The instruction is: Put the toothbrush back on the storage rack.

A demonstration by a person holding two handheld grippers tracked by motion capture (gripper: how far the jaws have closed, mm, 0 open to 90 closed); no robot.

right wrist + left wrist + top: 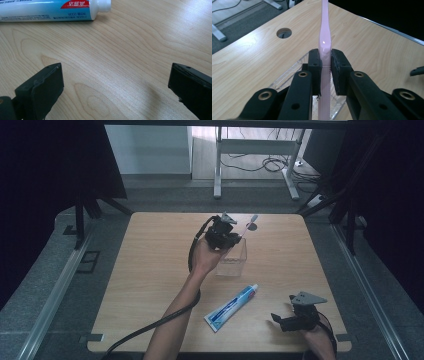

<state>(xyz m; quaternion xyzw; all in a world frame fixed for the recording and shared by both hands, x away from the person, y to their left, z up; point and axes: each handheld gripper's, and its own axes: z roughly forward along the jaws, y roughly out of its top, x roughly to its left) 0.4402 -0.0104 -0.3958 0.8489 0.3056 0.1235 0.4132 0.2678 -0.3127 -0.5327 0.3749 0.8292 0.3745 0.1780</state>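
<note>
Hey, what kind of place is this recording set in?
Probably an office or lab workspace: a wooden desk with a cable hole, grey carpet, and cables under another desk's white legs behind.

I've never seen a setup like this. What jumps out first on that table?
Most striking is the left gripper clamped on a pale pink toothbrush, held over a clear plastic cup near the middle of the wooden table. Next, a blue and white toothpaste tube lies flat towards the near edge. Beside it, at the near right corner, the right gripper waits with its jaws wide apart and nothing between them.
</note>
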